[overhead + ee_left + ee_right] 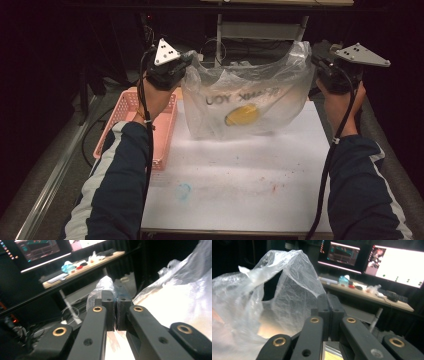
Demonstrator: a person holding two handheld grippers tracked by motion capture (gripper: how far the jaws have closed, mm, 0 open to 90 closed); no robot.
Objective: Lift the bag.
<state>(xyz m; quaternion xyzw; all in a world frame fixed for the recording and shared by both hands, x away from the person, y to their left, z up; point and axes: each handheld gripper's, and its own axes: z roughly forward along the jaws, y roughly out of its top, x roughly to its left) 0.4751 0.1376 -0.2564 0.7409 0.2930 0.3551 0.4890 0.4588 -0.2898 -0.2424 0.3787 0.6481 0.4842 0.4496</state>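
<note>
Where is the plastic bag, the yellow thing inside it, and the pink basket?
plastic bag (pixel 270 85), high view, on its clear front wall.
yellow thing (pixel 242 115), high view, on its middle, seen through the bag.
pink basket (pixel 126 104), high view, on its rim.

You work in a dim room; light falls from above on the white table (pixel 240 165), and all around it stays black. The plastic bag (pixel 250 100) glares bright. Both gripper views are soft, with blurred background and glowing monitors (pixel 387 262).
</note>
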